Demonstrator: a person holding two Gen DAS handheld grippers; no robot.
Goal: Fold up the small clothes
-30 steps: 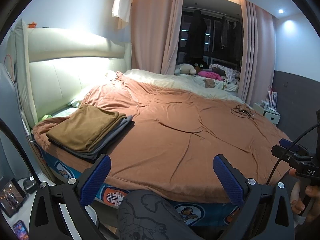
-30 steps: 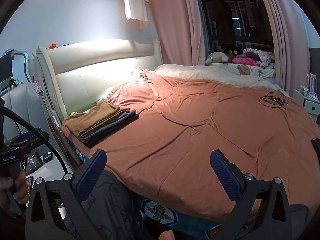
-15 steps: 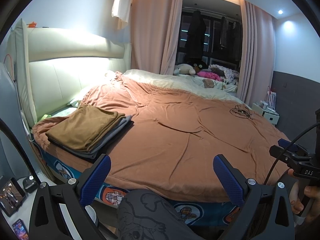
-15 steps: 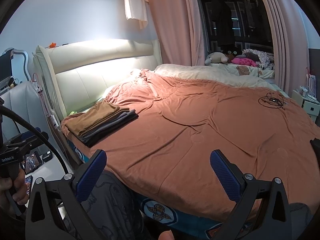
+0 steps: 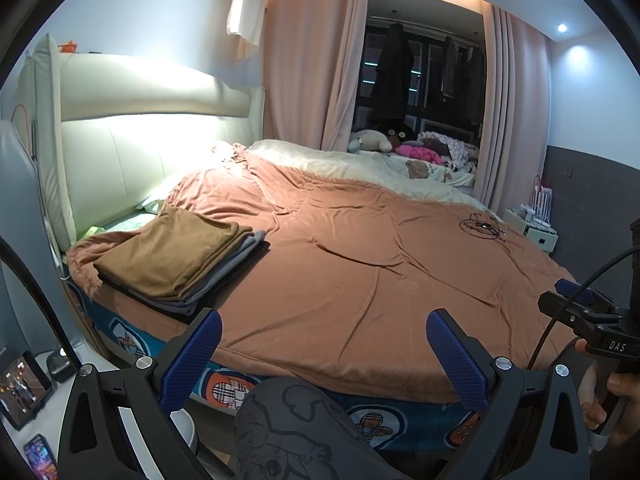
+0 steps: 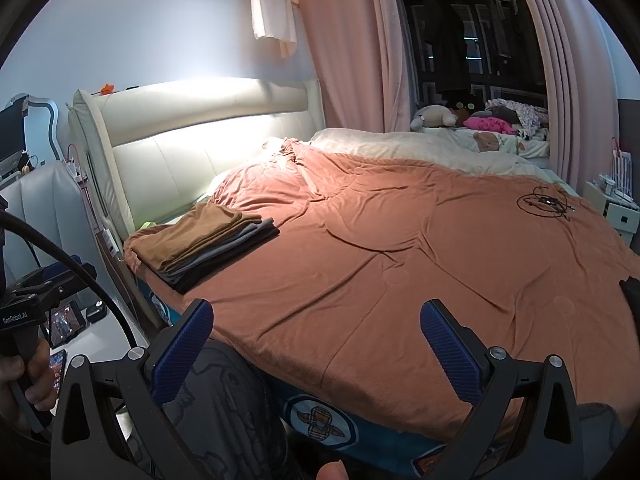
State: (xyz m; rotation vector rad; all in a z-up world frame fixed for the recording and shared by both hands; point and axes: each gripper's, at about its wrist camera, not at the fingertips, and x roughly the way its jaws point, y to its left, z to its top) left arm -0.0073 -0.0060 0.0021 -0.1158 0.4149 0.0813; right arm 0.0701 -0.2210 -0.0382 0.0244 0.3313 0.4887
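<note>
Both claws, left claw [image 5: 324, 354] and right claw [image 6: 316, 346], gape wide, empty; soft folded stack [image 5: 176, 256] on wrinkled quilt [image 5: 360, 272].

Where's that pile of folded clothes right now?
The folded pile sits on the orange bedspread at its left corner, near the cream headboard, left of both open grippers' views.

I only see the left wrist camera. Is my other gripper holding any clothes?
Observer: No. In the right wrist view, the right gripper is open, and its blue textured pads are wide apart with nothing between them.
Operator: What's it pointing at?
Observer: The near edge of the orange-brown bedspread, which lies flat between the pads.
Operator: Does it see my left gripper?
Observer: Yes, at its left edge. The left gripper is held by a hand around its handle.
</note>
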